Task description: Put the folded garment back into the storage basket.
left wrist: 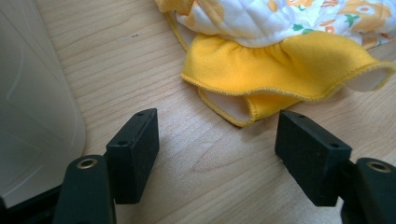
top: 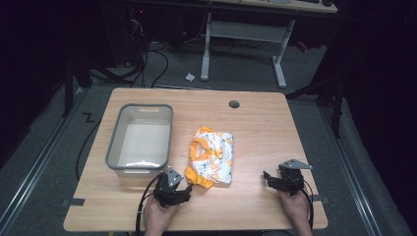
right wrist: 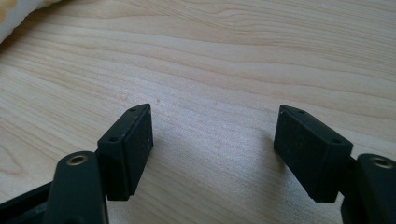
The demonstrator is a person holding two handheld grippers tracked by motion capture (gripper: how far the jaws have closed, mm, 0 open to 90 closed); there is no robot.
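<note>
A folded child's garment [top: 211,156], white with orange flowers and a yellow ruffled hem, lies in the middle of the wooden table [top: 255,128]. My left gripper [top: 183,191] sits just in front of its near-left corner, jaws open. In the left gripper view the yellow hem [left wrist: 280,70] lies just beyond the left gripper [left wrist: 217,154], with bare wood between the pads. My right gripper [top: 269,178] rests near the table's front right, apart from the cloth. Its jaws [right wrist: 215,154] stand open over bare wood.
A grey plastic bin [top: 140,139] stands empty to the left of the garment; its wall [left wrist: 32,107] is close beside my left gripper. A cable hole [top: 234,104] sits near the table's far edge. Desk legs and cables lie on the floor beyond.
</note>
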